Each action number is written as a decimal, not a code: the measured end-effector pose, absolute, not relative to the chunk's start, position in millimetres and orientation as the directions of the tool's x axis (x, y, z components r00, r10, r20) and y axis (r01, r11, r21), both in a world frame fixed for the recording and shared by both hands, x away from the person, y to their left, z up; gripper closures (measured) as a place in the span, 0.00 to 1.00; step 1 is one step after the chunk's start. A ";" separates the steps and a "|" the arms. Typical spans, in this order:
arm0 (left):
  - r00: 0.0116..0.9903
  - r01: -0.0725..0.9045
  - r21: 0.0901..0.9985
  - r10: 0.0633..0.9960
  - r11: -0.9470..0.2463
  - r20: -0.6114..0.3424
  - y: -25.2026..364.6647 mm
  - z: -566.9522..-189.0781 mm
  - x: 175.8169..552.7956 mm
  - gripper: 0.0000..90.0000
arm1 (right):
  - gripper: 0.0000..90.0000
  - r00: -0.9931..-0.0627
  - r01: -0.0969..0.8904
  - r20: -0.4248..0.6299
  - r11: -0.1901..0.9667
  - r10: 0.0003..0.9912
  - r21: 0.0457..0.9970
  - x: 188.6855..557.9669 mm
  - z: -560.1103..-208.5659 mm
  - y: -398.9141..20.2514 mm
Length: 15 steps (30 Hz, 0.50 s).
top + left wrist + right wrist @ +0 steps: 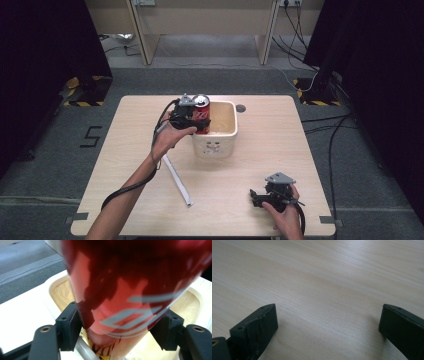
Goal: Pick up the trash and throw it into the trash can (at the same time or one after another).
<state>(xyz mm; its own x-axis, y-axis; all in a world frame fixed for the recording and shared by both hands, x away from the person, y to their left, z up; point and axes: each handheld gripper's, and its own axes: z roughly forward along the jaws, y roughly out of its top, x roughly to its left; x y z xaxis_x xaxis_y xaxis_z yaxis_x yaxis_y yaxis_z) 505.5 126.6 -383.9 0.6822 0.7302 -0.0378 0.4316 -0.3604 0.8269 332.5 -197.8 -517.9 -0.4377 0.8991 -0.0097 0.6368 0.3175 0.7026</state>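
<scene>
Looking along the left gripper, two black jaws rising from the bottom edge. Standing between them, close to the lens and blurred, a red can with pale grey stripes and a silvery base rim. Left pad touching the can's side; right pad just beside it, contact hard to tell. Hovering over a cream bin, its pale wooden-looking floor showing on both sides of the can. Beyond on the left, the light table, then grey floor.
</scene>
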 end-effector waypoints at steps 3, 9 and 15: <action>0.683 0.425 0.833 0.729 -0.353 -0.040 126.9 -382.2 504.9 0.35 | 0.03 -0.438 0.638 -0.008 0.317 0.899 0.701 332.4 -517.9 -197.7; 0.690 0.417 0.844 0.722 -0.338 -0.052 128.3 -377.0 502.3 0.31 | 0.02 -0.439 0.638 -0.006 0.317 0.898 0.701 332.5 -518.0 -197.6; 0.696 0.408 0.847 0.716 -0.341 -0.047 128.7 -370.6 497.5 0.30 | 0.02 -0.437 0.639 -0.004 0.314 0.899 0.702 332.4 -518.1 -197.5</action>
